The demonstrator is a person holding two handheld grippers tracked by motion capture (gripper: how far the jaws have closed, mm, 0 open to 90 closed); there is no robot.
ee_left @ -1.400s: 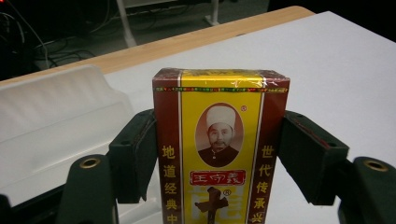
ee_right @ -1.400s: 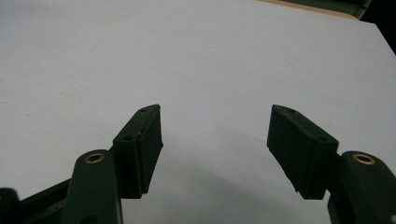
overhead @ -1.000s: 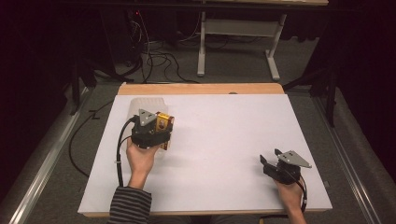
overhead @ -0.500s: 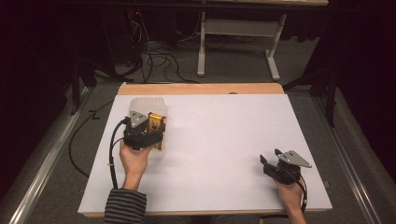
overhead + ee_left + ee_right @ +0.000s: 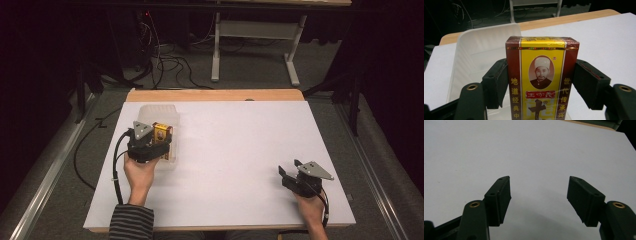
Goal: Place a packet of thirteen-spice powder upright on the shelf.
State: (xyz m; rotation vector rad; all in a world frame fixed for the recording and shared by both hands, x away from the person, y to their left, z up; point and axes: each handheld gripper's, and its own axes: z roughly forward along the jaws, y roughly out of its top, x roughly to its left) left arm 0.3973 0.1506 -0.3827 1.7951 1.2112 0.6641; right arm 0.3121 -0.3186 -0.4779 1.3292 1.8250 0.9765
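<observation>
Left tongs [image 5: 541,82] clamp the box [image 5: 541,80] by its two narrow sides, upright. It looks light, stiff cardboard with a glossy, slippery wrap. Just beyond sits the clear tub [image 5: 486,47]. Right tongs [image 5: 539,195] gape wide over bare desk [image 5: 524,150].

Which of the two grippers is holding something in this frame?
The left gripper: its jaws clamp a red-and-yellow box over the clear plastic bin. The right gripper rests open on the white table.
</observation>
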